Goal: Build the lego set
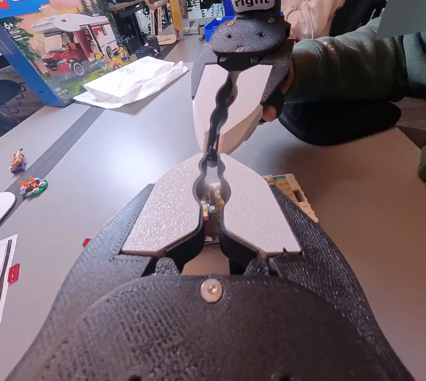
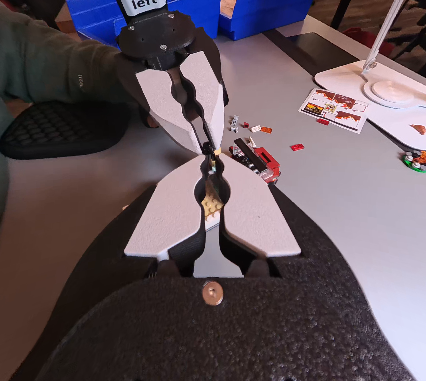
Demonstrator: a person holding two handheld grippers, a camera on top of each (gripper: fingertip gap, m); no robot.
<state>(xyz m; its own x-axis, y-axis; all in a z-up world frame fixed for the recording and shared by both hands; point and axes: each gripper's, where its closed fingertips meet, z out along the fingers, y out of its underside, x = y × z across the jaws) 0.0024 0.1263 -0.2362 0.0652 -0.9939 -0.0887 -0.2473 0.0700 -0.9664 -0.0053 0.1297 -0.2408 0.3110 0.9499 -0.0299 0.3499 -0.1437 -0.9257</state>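
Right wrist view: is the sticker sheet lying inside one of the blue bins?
No, the sticker sheet lies flat on the grey table beside the white stand base, well clear of the blue bins.

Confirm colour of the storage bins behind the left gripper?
Blue. The storage bins show best in the right wrist view, behind the left gripper.

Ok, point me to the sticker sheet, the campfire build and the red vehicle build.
sticker sheet (image 2: pixel 334 109): right wrist view, on the middle of the sheet.
campfire build (image 1: pixel 34 187): left wrist view, on the orange flame above its green base.
red vehicle build (image 2: pixel 265 158): right wrist view, on its red top.
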